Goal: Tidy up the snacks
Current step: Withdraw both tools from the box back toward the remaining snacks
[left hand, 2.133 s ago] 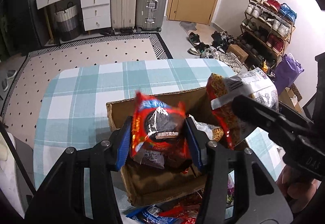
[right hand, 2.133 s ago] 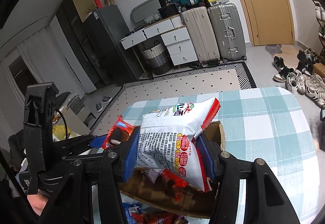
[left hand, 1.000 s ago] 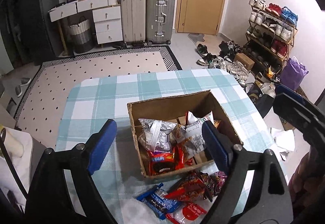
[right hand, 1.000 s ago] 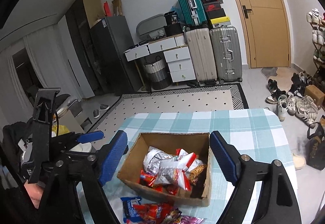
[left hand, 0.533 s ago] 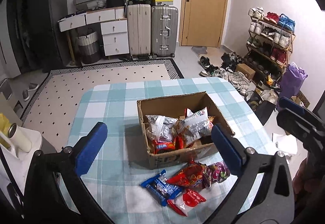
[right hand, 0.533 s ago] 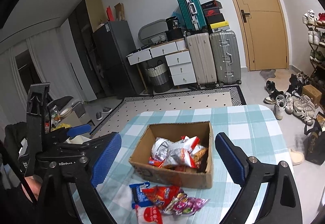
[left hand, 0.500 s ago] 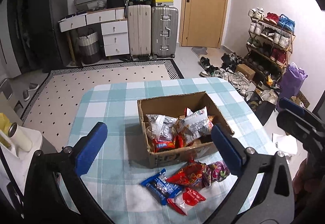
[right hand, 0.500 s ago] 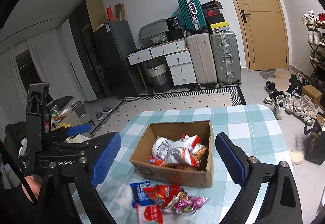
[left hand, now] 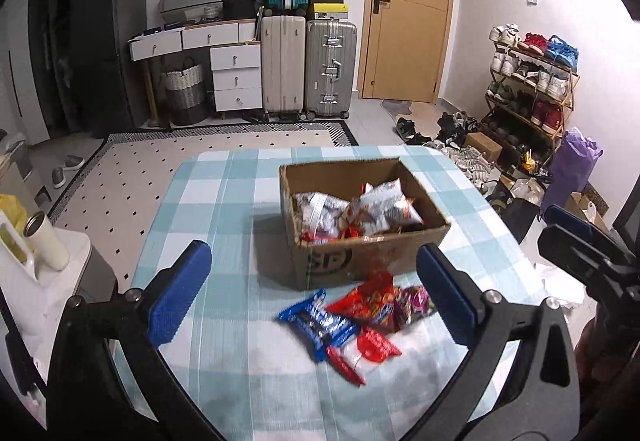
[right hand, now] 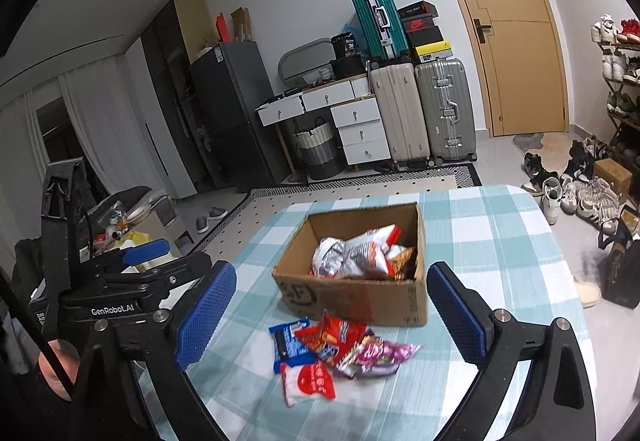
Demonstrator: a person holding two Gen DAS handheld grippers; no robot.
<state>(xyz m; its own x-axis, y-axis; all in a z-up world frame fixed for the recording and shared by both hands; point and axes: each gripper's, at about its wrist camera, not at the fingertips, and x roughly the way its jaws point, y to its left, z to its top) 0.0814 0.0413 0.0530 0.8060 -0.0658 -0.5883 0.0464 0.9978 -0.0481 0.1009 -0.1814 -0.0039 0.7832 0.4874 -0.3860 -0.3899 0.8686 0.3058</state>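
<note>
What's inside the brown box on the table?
The cardboard box holds a heap of snack bags: silvery-white ones on top, with red and orange ones beside and beneath them. Anything deeper is covered, and the box floor cannot be seen.

Three suitcases (left hand: 306, 65) by a yellow door (left hand: 408, 9), white drawers (left hand: 236, 75), shoe rack (left hand: 532, 81), dotted rug (left hand: 168, 169), checked tablecloth (left hand: 224, 209)

Your left wrist camera sits above the near edge of the tabletop (left hand: 240, 209), looking forward and down between the left tool (left hand: 312, 291) fingers. Your right wrist camera looks from further right, angled leftward. Both share the cardboard box (left hand: 372, 261) (right hand: 360, 293), the loose snack packets (left hand: 352, 321) (right hand: 332, 353), suitcases and door.
</note>
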